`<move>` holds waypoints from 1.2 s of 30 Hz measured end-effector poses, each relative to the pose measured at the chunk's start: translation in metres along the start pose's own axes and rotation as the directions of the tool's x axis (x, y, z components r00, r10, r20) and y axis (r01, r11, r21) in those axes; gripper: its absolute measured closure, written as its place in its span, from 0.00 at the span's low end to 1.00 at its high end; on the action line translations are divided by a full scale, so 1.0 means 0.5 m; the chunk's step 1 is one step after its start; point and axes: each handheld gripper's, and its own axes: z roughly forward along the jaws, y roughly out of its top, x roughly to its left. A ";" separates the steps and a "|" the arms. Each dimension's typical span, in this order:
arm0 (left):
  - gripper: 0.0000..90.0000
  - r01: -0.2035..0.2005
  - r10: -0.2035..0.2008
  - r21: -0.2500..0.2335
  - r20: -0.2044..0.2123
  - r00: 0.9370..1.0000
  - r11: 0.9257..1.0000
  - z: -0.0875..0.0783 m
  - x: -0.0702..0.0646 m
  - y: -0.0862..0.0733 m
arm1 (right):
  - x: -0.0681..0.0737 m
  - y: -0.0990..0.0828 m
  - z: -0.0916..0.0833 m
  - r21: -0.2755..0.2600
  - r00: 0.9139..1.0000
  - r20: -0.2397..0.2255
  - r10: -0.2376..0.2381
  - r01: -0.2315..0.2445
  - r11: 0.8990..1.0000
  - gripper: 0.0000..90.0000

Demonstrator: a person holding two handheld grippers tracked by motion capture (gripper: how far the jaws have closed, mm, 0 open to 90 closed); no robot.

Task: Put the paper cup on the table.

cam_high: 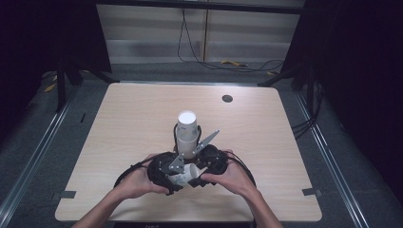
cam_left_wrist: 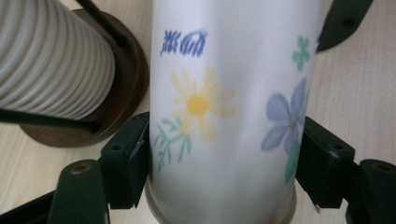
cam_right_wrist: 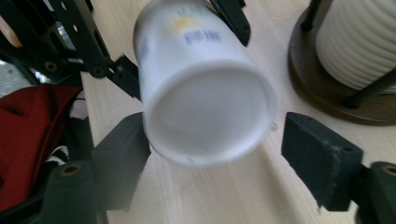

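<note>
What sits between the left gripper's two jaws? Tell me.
The flowered paper cup, with both pads pressed against its sides, as the left gripper view shows.

White flowered cup [cam_left_wrist: 224,116], on its side, above table

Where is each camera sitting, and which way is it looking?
High view: above the table's near side, looking forward and down; forearms, both hands, left gripper, right gripper.
Left gripper view: on that gripper, jaws clamping the white flower-printed paper cup.
Right gripper view: looks into the cup's open mouth; one jaw touches, the other stands off.
Shared: cup and ribbed white cup stack on a brown round holder.
</note>
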 end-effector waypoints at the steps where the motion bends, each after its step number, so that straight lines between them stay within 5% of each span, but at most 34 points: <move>1: 0.32 -0.001 0.001 0.000 -0.002 1.000 1.000 0.002 -0.001 0.001 | -0.004 0.001 0.003 0.001 1.000 -0.014 0.000 0.000 1.000 0.26; 25: 0.32 -0.024 0.028 -0.116 0.026 0.999 0.993 -0.007 -0.003 -0.011 | 0.006 0.005 0.001 -0.013 0.997 -0.074 -0.015 0.014 1.000 0.37; 36: 0.27 0.011 -0.002 -0.172 0.052 0.999 0.985 -0.014 0.002 -0.017 | 0.004 0.003 -0.008 -0.036 0.996 -0.085 -0.021 0.018 0.999 0.39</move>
